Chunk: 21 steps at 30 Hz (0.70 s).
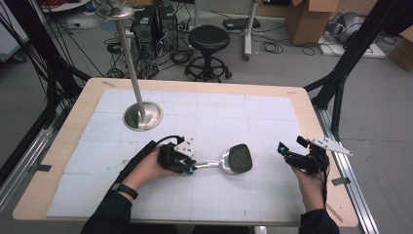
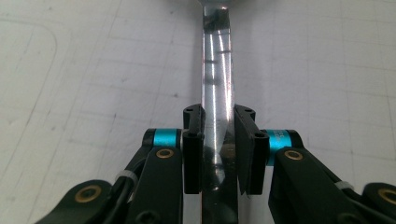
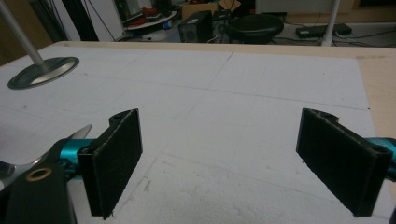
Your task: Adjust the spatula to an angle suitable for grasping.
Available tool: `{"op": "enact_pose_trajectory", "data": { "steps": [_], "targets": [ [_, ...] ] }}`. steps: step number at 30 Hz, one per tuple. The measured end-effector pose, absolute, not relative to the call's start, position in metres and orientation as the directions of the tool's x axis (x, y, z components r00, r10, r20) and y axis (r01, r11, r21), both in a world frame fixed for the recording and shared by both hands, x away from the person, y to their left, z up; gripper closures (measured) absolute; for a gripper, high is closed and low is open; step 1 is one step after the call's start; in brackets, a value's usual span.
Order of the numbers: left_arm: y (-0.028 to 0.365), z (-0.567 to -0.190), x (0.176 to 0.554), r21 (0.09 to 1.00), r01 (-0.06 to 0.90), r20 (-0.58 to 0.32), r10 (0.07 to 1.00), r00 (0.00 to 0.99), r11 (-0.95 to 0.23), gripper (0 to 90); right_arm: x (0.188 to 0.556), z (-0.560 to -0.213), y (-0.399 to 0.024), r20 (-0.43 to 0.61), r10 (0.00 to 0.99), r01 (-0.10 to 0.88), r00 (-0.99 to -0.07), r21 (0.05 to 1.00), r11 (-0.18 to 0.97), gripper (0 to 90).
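The left gripper (image 1: 191, 169) clamps the ladle (image 1: 229, 161) by its handle – bowl resting on the mat (image 1: 272, 122). The right gripper (image 1: 284, 151) hovers nearby – jaws wide apart, holding nothing.

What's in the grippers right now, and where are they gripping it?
The left gripper is shut on the metal spatula, gripping its handle near the end. The right gripper is open, holding nothing.

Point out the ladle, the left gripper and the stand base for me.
ladle (image 1: 237, 158), high view, on its bowl.
left gripper (image 2: 218, 149), left gripper view, between its fingertips.
stand base (image 1: 152, 114), high view, on its disc.
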<state>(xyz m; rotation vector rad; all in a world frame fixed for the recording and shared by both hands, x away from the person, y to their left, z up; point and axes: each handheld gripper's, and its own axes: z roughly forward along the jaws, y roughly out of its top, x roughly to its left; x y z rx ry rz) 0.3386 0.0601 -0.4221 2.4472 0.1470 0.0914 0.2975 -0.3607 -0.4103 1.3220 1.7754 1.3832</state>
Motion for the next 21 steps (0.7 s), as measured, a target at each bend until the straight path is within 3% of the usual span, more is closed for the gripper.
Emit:
{"op": "enact_pose_trajectory", "data": {
  "steps": [12,21],
  "targets": [
    [0.015,-0.428,0.343,0.625,-0.079,0.101,-0.020,0.995,-0.776,74.6,0.293,-0.409,-0.362,0.158,0.910,0.366,-0.384,0.930,-0.007,13.6],
    [0.012,-0.430,0.350,0.630,-0.081,0.083,-0.036,0.996,-0.772,74.3,0.293,-0.410,-0.363,0.151,0.909,0.371,-0.390,0.928,0.005,13.7]
  ]
}}
